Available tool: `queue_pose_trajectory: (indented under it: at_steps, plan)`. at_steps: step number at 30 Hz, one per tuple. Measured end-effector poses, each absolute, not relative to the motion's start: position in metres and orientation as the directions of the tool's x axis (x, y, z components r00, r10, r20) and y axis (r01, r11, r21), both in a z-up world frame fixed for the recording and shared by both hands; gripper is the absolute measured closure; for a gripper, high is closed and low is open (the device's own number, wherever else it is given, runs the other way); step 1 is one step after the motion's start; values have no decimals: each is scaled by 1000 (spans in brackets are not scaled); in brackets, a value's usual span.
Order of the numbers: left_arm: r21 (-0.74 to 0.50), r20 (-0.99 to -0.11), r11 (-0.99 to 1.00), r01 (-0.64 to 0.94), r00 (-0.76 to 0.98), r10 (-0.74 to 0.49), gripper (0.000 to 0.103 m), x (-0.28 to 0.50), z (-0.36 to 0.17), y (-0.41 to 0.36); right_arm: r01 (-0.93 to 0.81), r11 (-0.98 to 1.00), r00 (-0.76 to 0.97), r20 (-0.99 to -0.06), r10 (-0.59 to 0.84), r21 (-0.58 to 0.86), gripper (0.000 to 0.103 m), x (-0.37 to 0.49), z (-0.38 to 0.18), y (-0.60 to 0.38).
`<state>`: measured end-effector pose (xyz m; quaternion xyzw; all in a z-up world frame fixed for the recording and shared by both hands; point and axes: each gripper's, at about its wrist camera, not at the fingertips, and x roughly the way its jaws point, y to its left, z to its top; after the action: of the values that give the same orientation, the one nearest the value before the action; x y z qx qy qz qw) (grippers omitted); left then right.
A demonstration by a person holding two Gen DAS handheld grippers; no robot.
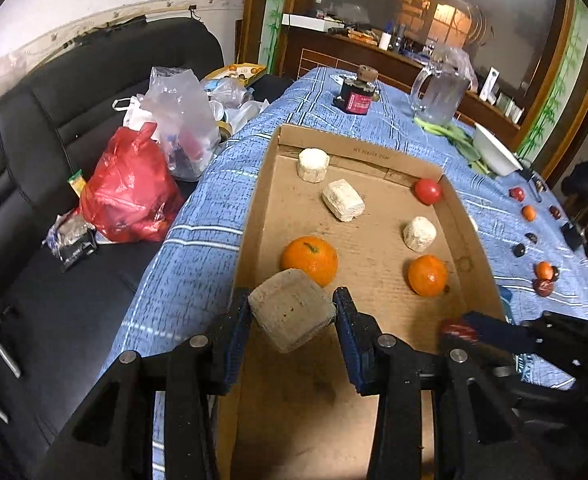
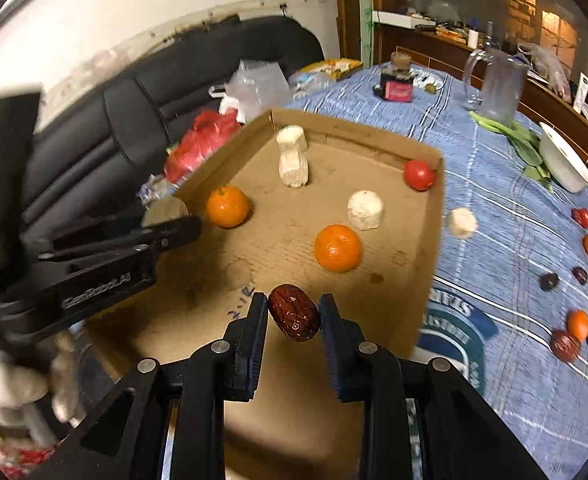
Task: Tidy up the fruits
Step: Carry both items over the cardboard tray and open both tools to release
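— Over the near end of the cardboard tray [image 1: 374,280], left wrist view: what does the left gripper [image 1: 294,312] hold?
— A pale, blocky chunk [image 1: 292,314], clamped between both jaws. Beyond it in the tray lie two oranges, the larger orange [image 1: 310,260] just behind the chunk, three more white chunks, and a tomato [image 1: 428,191] in the far right corner.
— Any writing?
— Small print on the tray's far wall, upside down and too small to read. A dark bottle with a red label [image 1: 357,96] stands at the tablecloth's far edge; label unreadable.
— And the right gripper [image 1: 460,330]?
— At the tray's right wall, blurred, something red at its tip.
— Right wrist view?
— The right gripper's jaws are clamped on a wrinkled red date [image 2: 294,312] above the tray's near part. "GenRobot.AI" reads on the left gripper's side [image 2: 98,286]. Handwritten blue marks on the tray floor [image 2: 242,302] can't be made out. More dates and oranges sit along the tablecloth's right edge [image 2: 574,332].
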<state>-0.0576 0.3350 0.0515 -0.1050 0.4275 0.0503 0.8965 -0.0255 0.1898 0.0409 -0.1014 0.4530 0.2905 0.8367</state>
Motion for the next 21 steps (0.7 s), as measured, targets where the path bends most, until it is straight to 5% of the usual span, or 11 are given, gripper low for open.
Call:
queue_pose_trajectory:
  at_steps: [8,17,21]
  plan:
    - [-178,-793,970,-167,608,-41,62,-47,42,330,-587,809,448,-819,357,31,74,-14,28,198]
    - [-330,-712,928,-172,692,-124,39,-75,78,340,-597,802,494,-777,389,22,69,-27,44,187]
    - [-400,-670,900,-171,725,-160,37,-100,91,341,-574,817,538,-727,428,56,67,-43,66,156]
